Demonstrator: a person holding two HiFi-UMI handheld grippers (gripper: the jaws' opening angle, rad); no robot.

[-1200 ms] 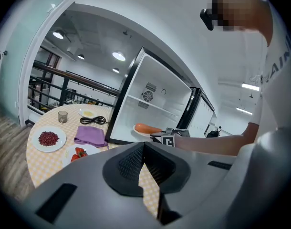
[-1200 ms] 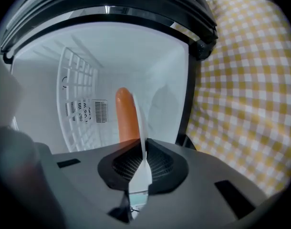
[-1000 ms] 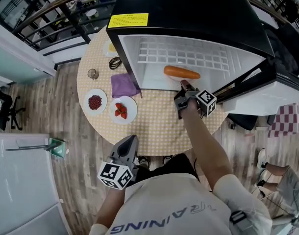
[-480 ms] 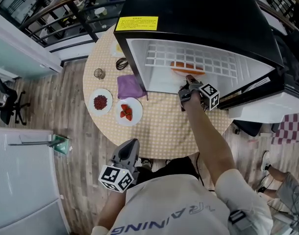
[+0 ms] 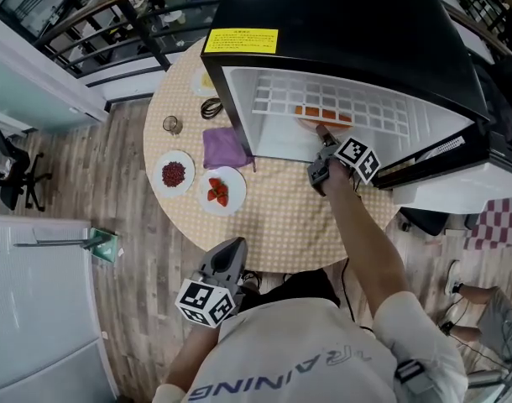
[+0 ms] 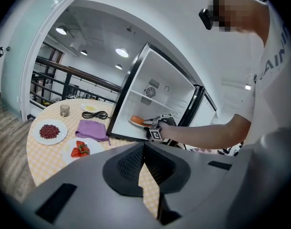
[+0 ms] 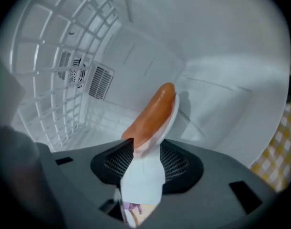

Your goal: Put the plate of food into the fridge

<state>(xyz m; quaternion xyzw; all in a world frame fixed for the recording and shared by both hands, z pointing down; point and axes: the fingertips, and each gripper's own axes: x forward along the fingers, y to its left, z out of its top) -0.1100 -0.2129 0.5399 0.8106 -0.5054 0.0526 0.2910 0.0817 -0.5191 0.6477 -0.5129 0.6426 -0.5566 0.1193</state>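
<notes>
A white plate (image 5: pixel 326 121) with a long orange sausage (image 5: pixel 321 112) lies inside the black fridge (image 5: pixel 348 23), under its white wire shelf. My right gripper (image 5: pixel 322 132) reaches into the fridge mouth. Its jaws are opening, and the plate's near rim (image 7: pixel 144 175) still sits in the wide gap between them, with the sausage (image 7: pixel 152 112) just ahead. My left gripper (image 5: pixel 232 255) hangs near the table's front edge, shut and holding nothing (image 6: pixel 144 159). From the left gripper view the plate (image 6: pixel 136 122) and right gripper (image 6: pixel 155 125) show at the fridge opening.
On the round checked table (image 5: pixel 273 225) stand a plate of red beans (image 5: pixel 174 175), a plate of strawberries (image 5: pixel 216 191), a purple cloth (image 5: pixel 222 148), a small glass (image 5: pixel 172 125) and a coiled cable (image 5: pixel 211 107). The fridge door (image 5: pixel 457 175) swings out at the right.
My right gripper has carried the plate from the fridge's front edge deeper in, under the wire shelf, and its jaws have parted. The left gripper has barely moved.
</notes>
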